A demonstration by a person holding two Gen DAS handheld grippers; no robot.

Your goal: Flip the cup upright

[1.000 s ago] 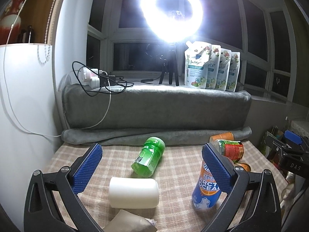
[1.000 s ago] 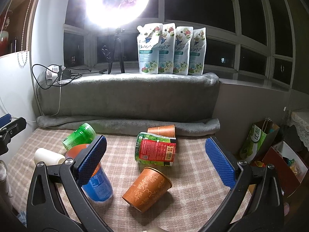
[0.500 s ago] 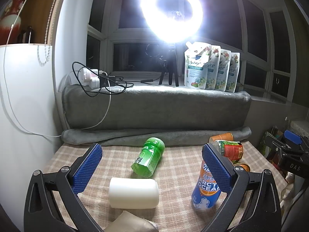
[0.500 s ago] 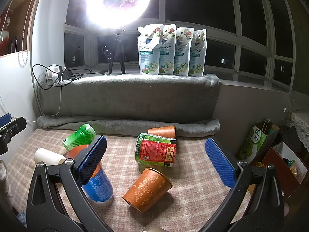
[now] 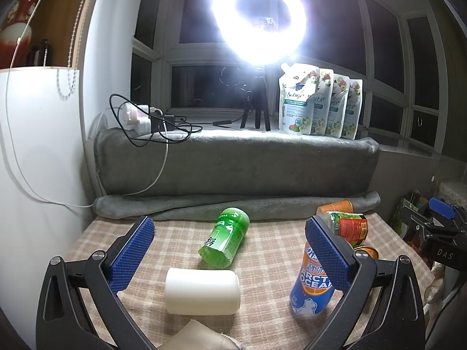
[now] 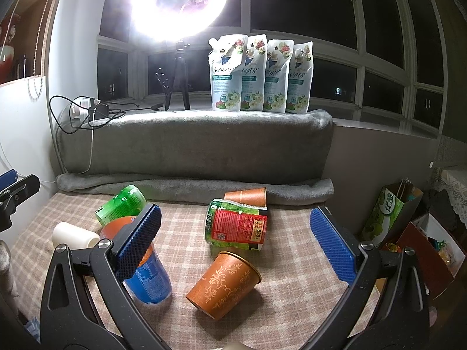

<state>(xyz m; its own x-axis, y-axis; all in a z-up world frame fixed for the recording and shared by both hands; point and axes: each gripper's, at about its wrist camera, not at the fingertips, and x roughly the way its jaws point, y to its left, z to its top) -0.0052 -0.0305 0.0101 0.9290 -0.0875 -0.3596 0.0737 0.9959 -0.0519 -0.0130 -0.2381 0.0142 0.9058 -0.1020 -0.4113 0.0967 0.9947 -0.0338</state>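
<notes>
Several cups lie on their sides on the checked tablecloth (image 5: 262, 259). A white cup (image 5: 202, 290) lies between the open fingers of my left gripper (image 5: 230, 250), with a green cup (image 5: 224, 238) behind it. In the right wrist view an orange patterned cup (image 6: 224, 285) lies tipped between the open fingers of my right gripper (image 6: 242, 245). Behind it lie a red-labelled cup (image 6: 238, 225) and a plain orange cup (image 6: 246, 197). A blue and orange cup (image 6: 146, 274) stands upside down behind my right gripper's left finger. Both grippers hover above the table, empty.
A grey blanket roll (image 6: 192, 186) borders the table's far edge below a padded sill with several detergent pouches (image 6: 259, 75), a ring light (image 5: 258, 20) and a power strip with cables (image 5: 140, 116). A white cabinet (image 5: 35, 175) stands left. Bags and boxes (image 6: 408, 227) sit right.
</notes>
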